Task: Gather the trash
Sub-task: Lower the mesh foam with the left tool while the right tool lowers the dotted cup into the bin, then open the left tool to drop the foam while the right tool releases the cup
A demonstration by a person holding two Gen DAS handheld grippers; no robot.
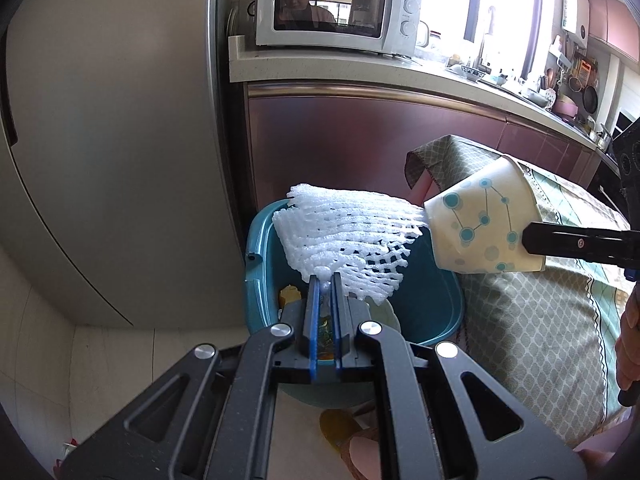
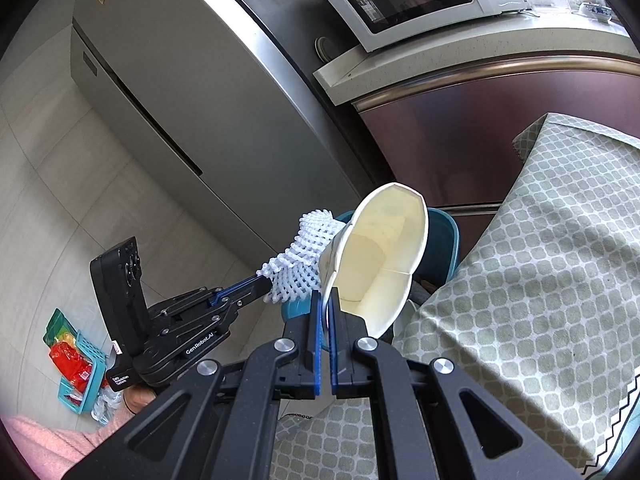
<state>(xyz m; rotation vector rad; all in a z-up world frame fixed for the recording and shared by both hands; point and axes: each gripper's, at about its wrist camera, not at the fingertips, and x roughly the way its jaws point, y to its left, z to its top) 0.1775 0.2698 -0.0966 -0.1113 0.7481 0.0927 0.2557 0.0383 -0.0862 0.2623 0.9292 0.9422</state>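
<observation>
The left gripper [image 1: 326,280] is pinched tight on a white foam fruit net [image 1: 348,236]. It holds the net by one corner, right above a teal trash bin [image 1: 260,240] that stands on the floor. Some scraps lie at the bottom of the bin.

The right gripper [image 2: 325,300] is pinched tight on the edge of a paper cup [image 2: 380,256]. The cup is tipped on its side, with its open mouth facing the right wrist camera. It has blue dots joined by lines on the outside. The cup touches the net and hangs over the bin too.

Just beside the bin is a table with a green patterned tablecloth [image 2: 540,260]. A big gray fridge [image 1: 112,140] stands on the other side of the bin. A white microwave [image 1: 336,10] sits on the counter [image 1: 320,66] behind.

The left gripper says "GenRobot.AI" on its arm, seen from the right wrist camera. A small teal basket [image 2: 86,376] with red packets sits on the floor.
</observation>
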